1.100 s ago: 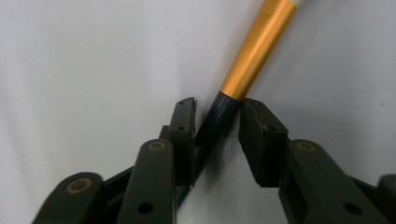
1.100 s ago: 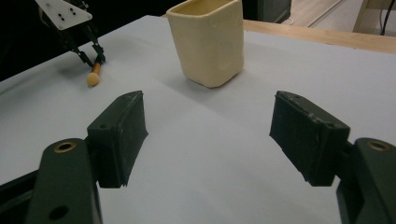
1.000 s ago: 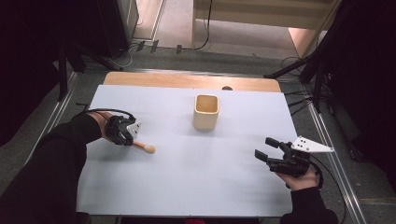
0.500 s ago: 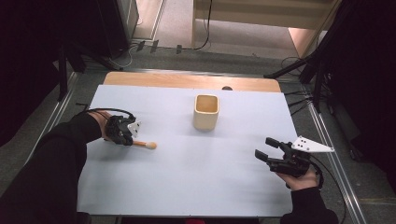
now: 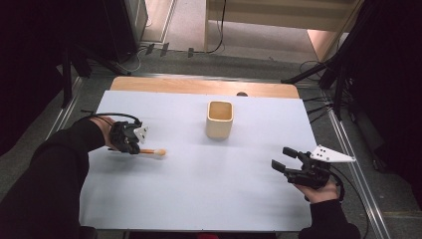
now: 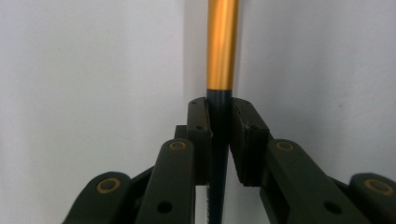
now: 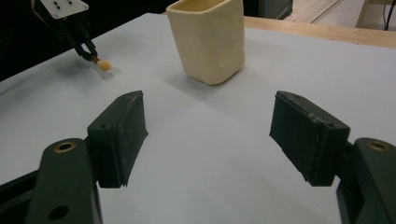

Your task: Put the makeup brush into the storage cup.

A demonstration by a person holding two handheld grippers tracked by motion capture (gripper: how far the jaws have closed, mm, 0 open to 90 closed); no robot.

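Observation:
My left gripper [image 5: 133, 148] is at the left of the white mat, shut on a thin stick [image 5: 151, 151] with an orange shaft and a pale round tip pointing right. In the left gripper view the jaws [image 6: 219, 106] pinch the stick's dark end, and the orange shaft [image 6: 222, 46] runs on ahead over the mat. A cream square cup [image 5: 219, 119] stands upright at the middle back. My right gripper [image 5: 281, 157] is held at the front right, open and empty. In the right gripper view its pads [image 7: 208, 126] frame bare mat, with the cup [image 7: 208, 39] beyond and the left gripper [image 7: 88, 52] far off.
The white mat [image 5: 209, 189] covers a wooden table whose bare back edge [image 5: 199, 85] shows behind the cup. Dark stands and cables ring the table on the floor. A metal rail [image 5: 348, 149] runs along the right side.
The left gripper has shifted slightly with the stick, and the pale tip now sits a little farther right and back. The right gripper has stayed where it was.

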